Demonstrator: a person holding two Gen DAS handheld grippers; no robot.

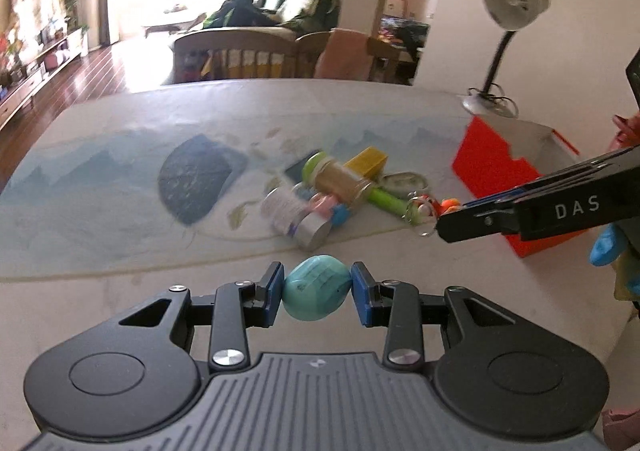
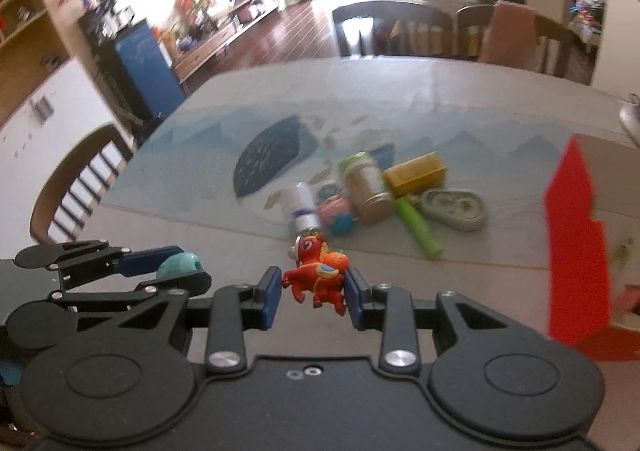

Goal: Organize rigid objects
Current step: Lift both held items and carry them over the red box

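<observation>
Both grippers' fingers (image 1: 272,293) (image 2: 270,299) clamped, tilted downward

A pale table (image 1: 120,315) fills the view, a blue-and-white mountain-print mat (image 1: 120,171) spread across its middle. At the table's far right corner stands a desk lamp (image 1: 514,1), its shade tilted, the round base (image 1: 486,103) on the surface. Past the far edge, wooden chairs (image 1: 240,51) tuck in. Another wooden chair (image 2: 76,187) sits by the left edge. Beyond lie a dark wood floor (image 1: 92,71), a sofa (image 1: 280,11) heaped with clothes and a blue cabinet (image 2: 140,63).
</observation>
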